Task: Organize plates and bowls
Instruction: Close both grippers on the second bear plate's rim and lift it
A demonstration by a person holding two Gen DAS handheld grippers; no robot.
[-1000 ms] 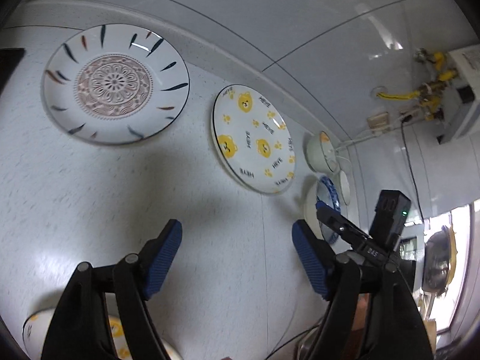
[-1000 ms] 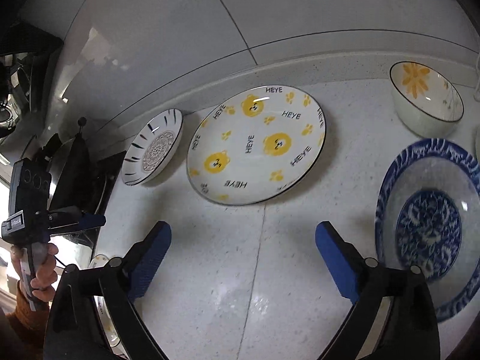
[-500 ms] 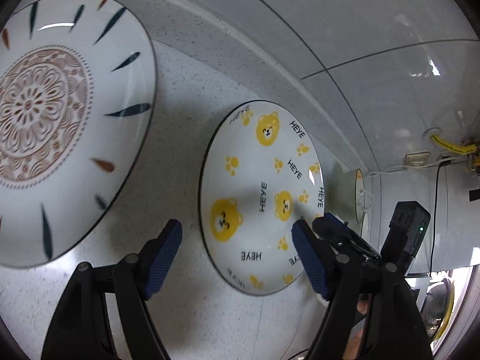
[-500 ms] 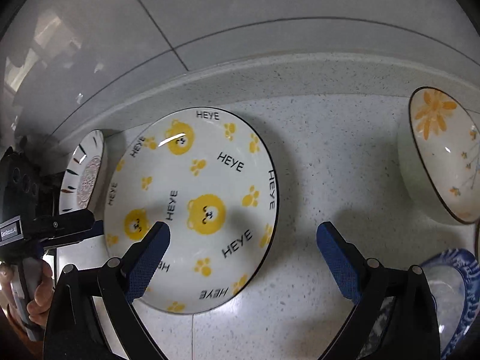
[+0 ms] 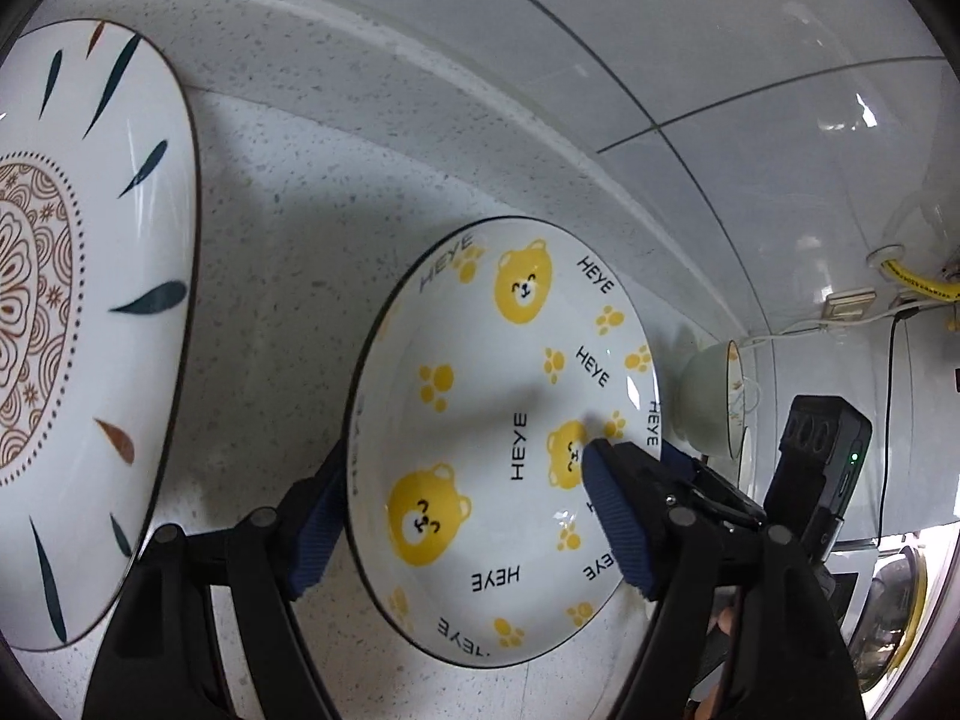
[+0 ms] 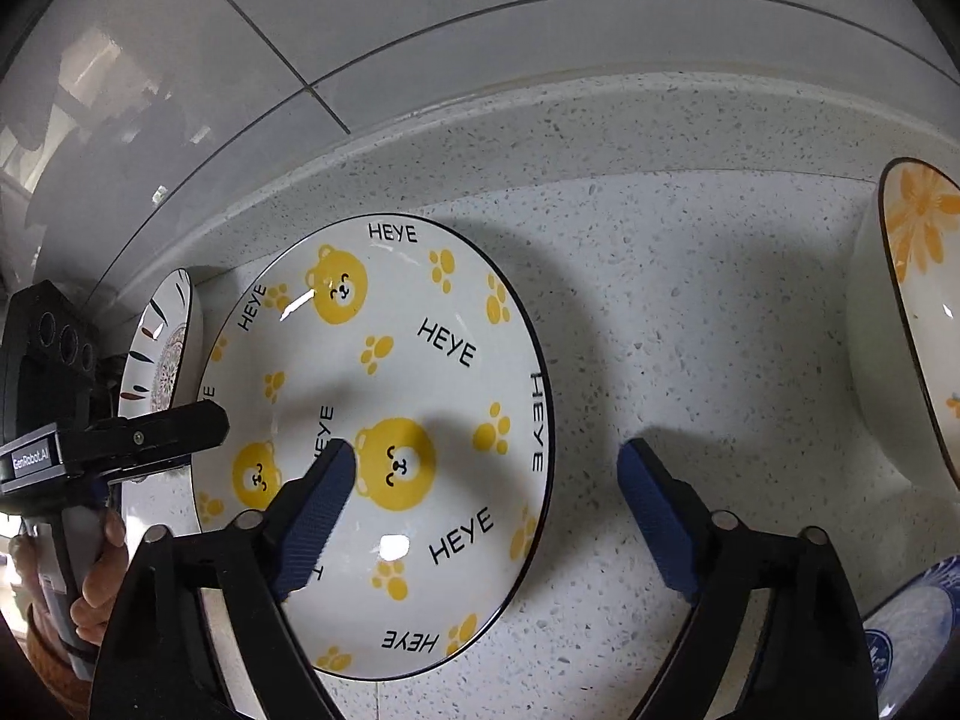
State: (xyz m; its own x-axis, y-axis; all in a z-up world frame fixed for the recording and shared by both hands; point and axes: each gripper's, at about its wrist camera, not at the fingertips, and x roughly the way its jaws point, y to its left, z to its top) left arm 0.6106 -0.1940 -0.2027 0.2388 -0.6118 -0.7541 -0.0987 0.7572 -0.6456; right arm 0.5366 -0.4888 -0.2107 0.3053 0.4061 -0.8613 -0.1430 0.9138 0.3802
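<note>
A white bear plate [image 5: 498, 420] [image 6: 384, 420] with yellow bears and "HEYE" lettering lies flat on the speckled counter [image 6: 690, 300]. My left gripper [image 5: 465, 459] straddles its left rim, with one pad over the plate's inside and the other partly hidden outside the rim. It is open and not pressing. My right gripper [image 6: 486, 447] straddles the opposite rim. Its jaws are closing, with one pad above the centre bear and the other over bare counter. Neither pad touches the plate.
A white plate with a brown mandala and dark dashes [image 5: 78, 300] [image 6: 162, 354] lies left of the bear plate. An orange-flower bowl [image 6: 906, 312] [image 5: 714, 402] and a blue patterned plate [image 6: 912, 630] sit to the right. The tiled wall [image 6: 480, 30] is close behind. A person's hand [image 6: 96, 588] holds the left gripper.
Both grippers have come down and forward onto the bear plate, which now fills each view. The right gripper's jaws have narrowed. The left gripper's outer pad now sits behind the plate's rim.
</note>
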